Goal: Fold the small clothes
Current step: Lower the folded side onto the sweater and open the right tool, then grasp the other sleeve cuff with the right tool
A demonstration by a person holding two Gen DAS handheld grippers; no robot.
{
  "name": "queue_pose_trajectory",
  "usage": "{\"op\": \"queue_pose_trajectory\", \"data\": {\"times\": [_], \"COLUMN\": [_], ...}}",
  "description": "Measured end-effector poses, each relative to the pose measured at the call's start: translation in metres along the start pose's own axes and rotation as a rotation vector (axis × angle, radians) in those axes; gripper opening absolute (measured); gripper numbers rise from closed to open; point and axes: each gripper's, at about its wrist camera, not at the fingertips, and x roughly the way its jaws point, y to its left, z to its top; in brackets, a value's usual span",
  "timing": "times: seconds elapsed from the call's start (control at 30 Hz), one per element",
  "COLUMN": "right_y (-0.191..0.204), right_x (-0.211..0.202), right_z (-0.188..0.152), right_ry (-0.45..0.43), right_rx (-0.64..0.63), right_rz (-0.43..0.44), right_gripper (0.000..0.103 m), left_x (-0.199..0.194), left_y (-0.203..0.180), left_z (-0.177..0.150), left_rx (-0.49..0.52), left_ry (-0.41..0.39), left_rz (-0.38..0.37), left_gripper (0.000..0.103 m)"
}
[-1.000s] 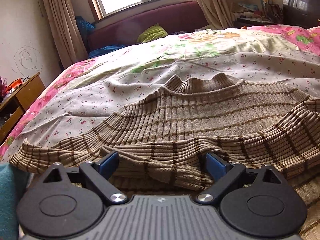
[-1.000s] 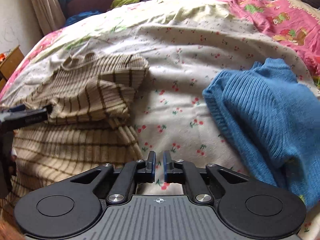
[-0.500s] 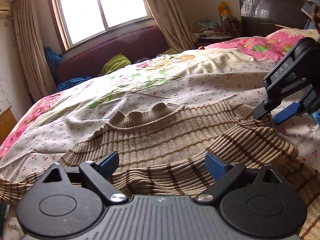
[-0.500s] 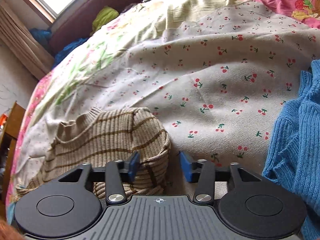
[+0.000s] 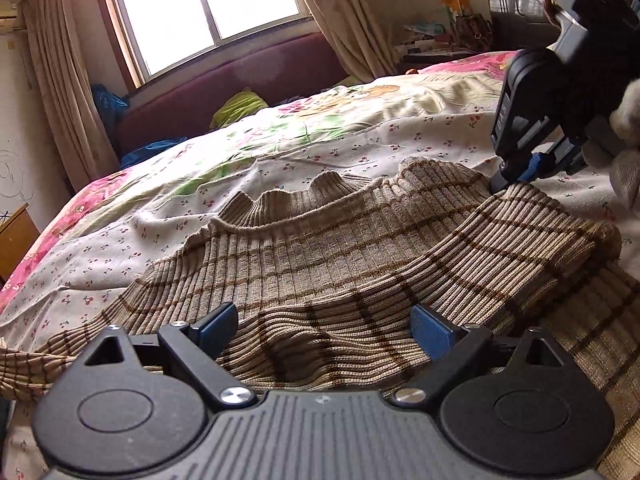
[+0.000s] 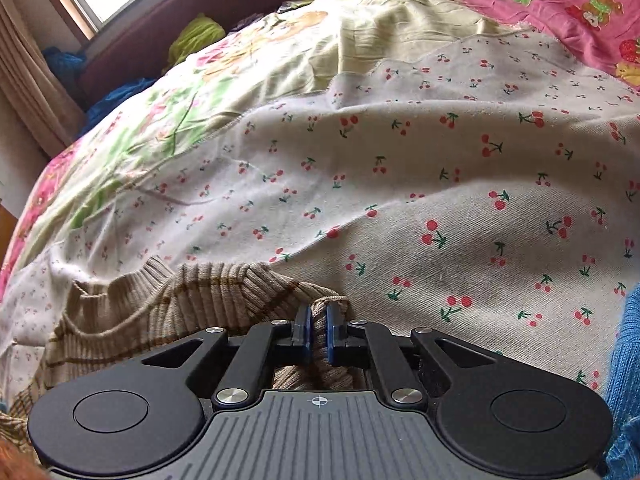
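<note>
A beige ribbed sweater with brown stripes [image 5: 340,248] lies collar away from me on the cherry-print bedspread [image 5: 120,240], one sleeve folded across its front. My left gripper [image 5: 324,324] stands open low over the near part, the folded sleeve lying between its wide-apart blue pads. In the left wrist view my right gripper [image 5: 520,172] is at the sweater's far right shoulder. In the right wrist view the right gripper [image 6: 318,326] has its jaws closing, pads pinching a fold of the sweater [image 6: 192,292] edge.
A blue knit garment [image 6: 624,360] lies at the right edge of the bed. A dark red headboard [image 5: 240,80], window and curtains stand beyond. A wooden side table [image 5: 16,236] is at the left. A pink printed quilt [image 6: 560,0] covers the far right.
My right gripper swung left from beside the blue knit to the striped sweater's shoulder, opened over the edge, then closed on it. The left gripper shifted slightly and stayed open.
</note>
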Motion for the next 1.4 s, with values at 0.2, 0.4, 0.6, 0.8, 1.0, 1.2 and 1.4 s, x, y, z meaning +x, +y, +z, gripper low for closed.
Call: {"op": "queue_pose_trajectory", "data": {"times": [0.2,0.4,0.6,0.8,1.0,1.2,1.4], "right_y": [0.005,-0.008,-0.029,-0.030,-0.028,-0.018,0.039], "right_x": [-0.007,-0.043,-0.103,-0.103,-0.099,-0.113,-0.128], "right_z": [0.012,-0.001,-0.046,-0.113,-0.128,-0.120,-0.113], "right_ry": [-0.013,-0.077,-0.106,-0.014,0.017,-0.015,-0.101], "right_rx": [-0.051,-0.088,-0.192,-0.344,-0.403,-0.411,-0.577], "right_rz": [-0.001,0.005,0.041,0.016,-0.078,-0.091,-0.015], "right_gripper": [0.007,0.014,0.014,0.020,0.011,0.018,0.020], "left_x": [0.003,0.008,0.008,0.010,0.004,-0.005,-0.041], "left_y": [0.011,0.032,0.048,0.050,0.077,0.086,0.095], "left_z": [0.003,-0.002,-0.006,-0.009,-0.014,-0.026,-0.037], "left_rx": [-0.026,-0.019,-0.036,-0.032,-0.073,-0.114,-0.235], "left_ry": [0.011,0.023,0.016,0.003,0.023,0.029,-0.006], "left_rz": [0.072,0.213,0.275,0.319,0.375,0.314,0.282], "left_gripper": [0.103,0.103,0.103,0.103,0.103,0.103,0.103]}}
